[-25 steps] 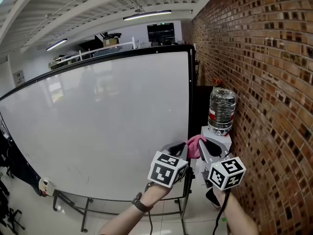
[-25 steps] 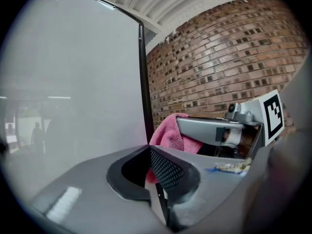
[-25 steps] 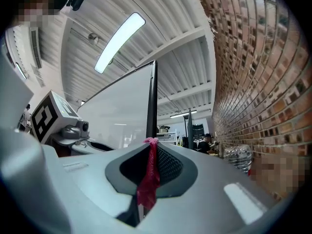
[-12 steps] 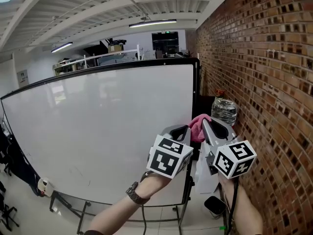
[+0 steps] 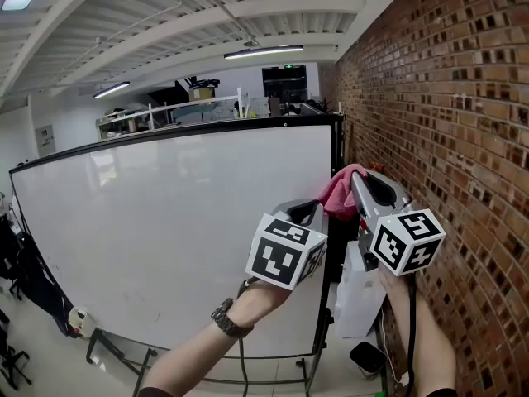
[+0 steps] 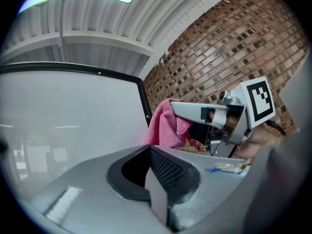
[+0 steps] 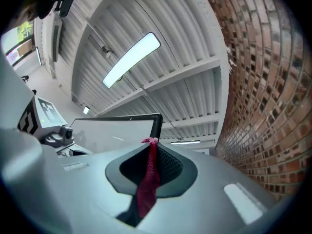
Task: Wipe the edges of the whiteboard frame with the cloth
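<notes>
Both grippers have risen. The right gripper [image 5: 354, 180], jaws clamped on the pink cloth [image 5: 335, 193], now sits just right of the upright right edge of the whiteboard frame [image 5: 338, 143], below its top corner. The left gripper [image 5: 310, 208], jaws closed on nothing, hangs lower left.

The white, black-edged whiteboard [image 5: 165, 222] ran off the head view's left edge. Its lower right corner lay behind the left gripper [image 5: 307, 213] and the forearm [image 5: 248, 313]. Most of the pink cloth [image 5: 336, 190] was covered by the right gripper [image 5: 360, 182]; the right gripper view showed only a thin strip of it pinched between the jaws. Whether the cloth touched the black frame [image 5: 336, 143] could not be told. Things on the far shelf [image 5: 190, 98] were too small to name.
</notes>
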Motion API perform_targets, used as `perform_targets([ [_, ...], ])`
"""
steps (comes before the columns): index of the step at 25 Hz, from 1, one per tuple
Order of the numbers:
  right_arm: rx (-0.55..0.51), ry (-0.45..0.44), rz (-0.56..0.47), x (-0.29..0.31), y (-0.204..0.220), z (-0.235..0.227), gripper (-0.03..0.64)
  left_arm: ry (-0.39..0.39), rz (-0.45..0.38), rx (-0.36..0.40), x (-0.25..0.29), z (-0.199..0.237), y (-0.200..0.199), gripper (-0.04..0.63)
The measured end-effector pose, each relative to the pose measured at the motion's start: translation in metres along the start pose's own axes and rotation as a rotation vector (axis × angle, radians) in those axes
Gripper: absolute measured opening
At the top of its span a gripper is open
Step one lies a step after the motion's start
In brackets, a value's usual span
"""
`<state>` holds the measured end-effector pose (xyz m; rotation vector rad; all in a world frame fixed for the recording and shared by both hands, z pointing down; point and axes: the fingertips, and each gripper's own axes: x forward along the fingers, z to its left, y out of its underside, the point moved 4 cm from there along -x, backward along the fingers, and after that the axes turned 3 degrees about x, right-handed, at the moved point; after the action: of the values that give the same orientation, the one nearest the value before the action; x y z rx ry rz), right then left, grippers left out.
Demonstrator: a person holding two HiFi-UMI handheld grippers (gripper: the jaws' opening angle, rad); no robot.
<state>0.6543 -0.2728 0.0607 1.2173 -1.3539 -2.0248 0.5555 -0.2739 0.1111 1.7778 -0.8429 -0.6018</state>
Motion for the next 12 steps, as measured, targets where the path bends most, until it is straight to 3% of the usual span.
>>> perform_targets([
  [12, -0.100, -0.032, -0.131, 0.013, -0.084, 0.017, 0.021, -0.066, -0.073, 0.081, -0.023, 0.025, -0.054, 0.001],
])
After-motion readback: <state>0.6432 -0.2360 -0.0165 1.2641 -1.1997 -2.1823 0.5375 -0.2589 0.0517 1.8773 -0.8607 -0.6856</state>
